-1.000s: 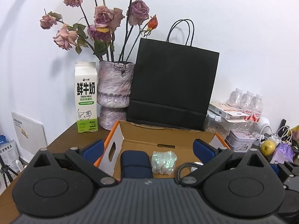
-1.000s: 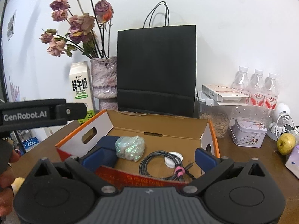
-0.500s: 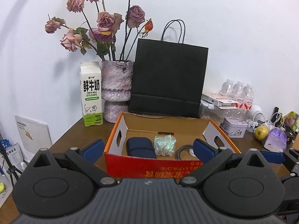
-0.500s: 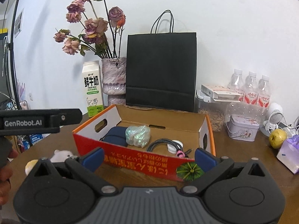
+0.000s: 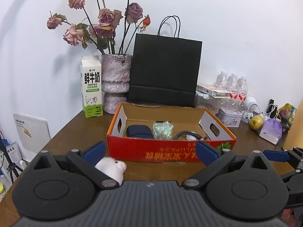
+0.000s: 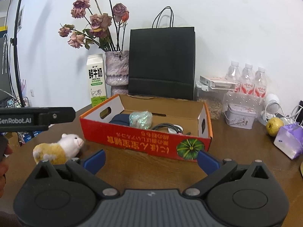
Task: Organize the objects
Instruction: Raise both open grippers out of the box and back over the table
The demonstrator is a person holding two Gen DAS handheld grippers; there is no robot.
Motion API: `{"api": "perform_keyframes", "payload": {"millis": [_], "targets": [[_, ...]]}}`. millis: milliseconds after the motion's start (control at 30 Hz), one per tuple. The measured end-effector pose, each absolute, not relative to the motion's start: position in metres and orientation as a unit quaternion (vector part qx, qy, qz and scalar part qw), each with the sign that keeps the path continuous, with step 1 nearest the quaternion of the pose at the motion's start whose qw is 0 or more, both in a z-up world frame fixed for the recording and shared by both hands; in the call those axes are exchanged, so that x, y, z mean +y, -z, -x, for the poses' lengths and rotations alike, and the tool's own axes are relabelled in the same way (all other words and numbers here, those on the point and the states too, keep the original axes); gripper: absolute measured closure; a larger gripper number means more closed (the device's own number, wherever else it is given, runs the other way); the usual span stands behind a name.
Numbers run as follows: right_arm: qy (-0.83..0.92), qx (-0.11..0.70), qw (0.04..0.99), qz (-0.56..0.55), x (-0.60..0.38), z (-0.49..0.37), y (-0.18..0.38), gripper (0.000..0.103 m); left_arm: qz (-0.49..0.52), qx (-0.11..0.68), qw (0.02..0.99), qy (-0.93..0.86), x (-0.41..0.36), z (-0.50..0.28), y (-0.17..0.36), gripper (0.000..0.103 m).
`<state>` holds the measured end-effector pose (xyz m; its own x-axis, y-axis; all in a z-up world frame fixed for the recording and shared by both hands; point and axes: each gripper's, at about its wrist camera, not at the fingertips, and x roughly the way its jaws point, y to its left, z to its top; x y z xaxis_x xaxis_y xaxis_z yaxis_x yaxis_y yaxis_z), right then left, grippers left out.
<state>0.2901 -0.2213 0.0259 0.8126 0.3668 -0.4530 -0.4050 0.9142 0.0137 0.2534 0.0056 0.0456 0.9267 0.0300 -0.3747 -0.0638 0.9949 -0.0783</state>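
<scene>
Both tongs (image 5: pixel 150 150) (image 6: pixel 150 159) gape empty; plush toy (image 6: pixel 56 149) beside box (image 6: pixel 145 141).

Box (image 6: pixel 144 145) red, orange-rimmed, green pumpkin print; plush toy (image 6: pixel 56 149) white and tan; paper bag (image 6: pixel 162 62) black.

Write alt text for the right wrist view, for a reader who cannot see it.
An open right gripper hovers over a brown table, facing a red cardboard box holding a dark blue pouch, an iridescent bag and a coiled cable. A small plush toy lies left of the box.
</scene>
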Motion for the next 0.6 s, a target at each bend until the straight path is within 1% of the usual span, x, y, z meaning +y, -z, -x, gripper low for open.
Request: {"api": "perform_keyframes", "payload": {"millis": [600], "targets": [[-0.192,0.242,0.949,0.058,-0.241,-0.234,0.011,0.000,0.027,0.237,0.971,-0.006,0.017,-0.209,0.002,0.000]]}}
